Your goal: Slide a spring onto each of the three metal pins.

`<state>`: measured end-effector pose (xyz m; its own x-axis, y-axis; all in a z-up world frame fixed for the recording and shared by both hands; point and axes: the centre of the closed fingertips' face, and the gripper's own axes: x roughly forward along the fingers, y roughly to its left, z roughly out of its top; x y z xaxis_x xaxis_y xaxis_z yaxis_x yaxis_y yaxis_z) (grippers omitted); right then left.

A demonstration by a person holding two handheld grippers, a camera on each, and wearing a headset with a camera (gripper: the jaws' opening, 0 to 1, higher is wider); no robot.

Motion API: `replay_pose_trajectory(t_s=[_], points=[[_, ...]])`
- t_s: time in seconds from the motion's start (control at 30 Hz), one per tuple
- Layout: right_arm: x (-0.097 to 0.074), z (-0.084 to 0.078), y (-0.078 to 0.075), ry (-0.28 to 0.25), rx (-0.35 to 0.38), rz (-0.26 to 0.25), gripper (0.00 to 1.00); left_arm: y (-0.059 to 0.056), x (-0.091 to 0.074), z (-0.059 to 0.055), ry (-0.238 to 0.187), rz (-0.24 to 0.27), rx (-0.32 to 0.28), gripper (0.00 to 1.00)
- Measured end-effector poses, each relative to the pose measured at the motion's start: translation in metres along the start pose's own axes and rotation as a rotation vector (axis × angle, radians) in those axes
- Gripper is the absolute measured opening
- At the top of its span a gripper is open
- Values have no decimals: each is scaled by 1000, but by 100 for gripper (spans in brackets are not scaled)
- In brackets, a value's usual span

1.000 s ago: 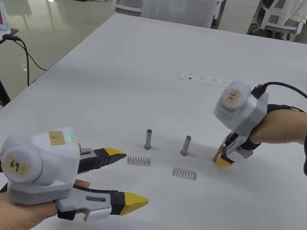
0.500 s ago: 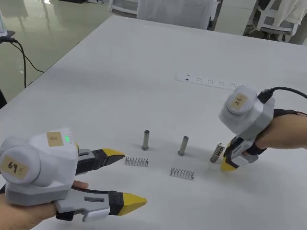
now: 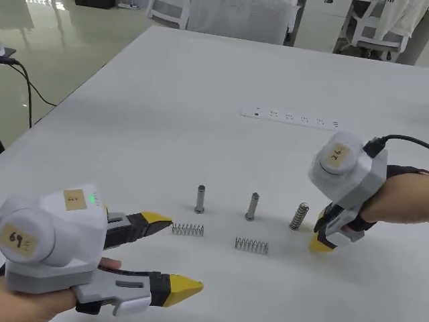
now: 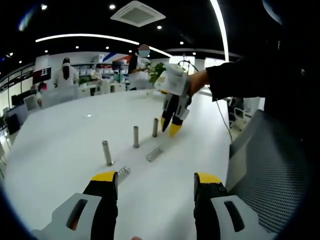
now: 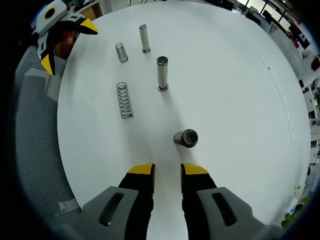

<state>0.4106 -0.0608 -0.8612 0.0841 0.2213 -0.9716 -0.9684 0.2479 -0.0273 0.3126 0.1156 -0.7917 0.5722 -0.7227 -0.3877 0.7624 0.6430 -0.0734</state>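
Two bare metal pins [image 3: 200,199] [image 3: 252,206] stand upright on the white table. A third pin [image 3: 299,216] to their right wears a spring; from above it shows as a coil-ringed top [image 5: 186,138]. Two loose springs [image 3: 187,230] [image 3: 252,245] lie flat in front of the bare pins. My right gripper [image 3: 322,243] hovers just right of the sprung pin, jaws slightly open and empty [image 5: 167,171]. My left gripper [image 3: 173,253] is at the near left, open wide and empty [image 4: 155,179], pointing at the nearer spring [image 4: 122,173].
A white power strip [image 3: 288,117] lies further back on the table. Office chairs [image 3: 234,17] stand past the far edge. The table's left edge [image 3: 80,87] drops to the floor with a cable.
The right gripper let go of the spring on the rightmost pin and drew back to the right. The spring stays on that pin. The left gripper held still.
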Motion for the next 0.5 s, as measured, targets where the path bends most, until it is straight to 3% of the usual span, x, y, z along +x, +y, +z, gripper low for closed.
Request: replay_pose_trajectory(t_s=[0.5], points=[[1, 4, 27, -26, -2, 35, 18, -1, -1, -1, 5, -2, 8, 56]])
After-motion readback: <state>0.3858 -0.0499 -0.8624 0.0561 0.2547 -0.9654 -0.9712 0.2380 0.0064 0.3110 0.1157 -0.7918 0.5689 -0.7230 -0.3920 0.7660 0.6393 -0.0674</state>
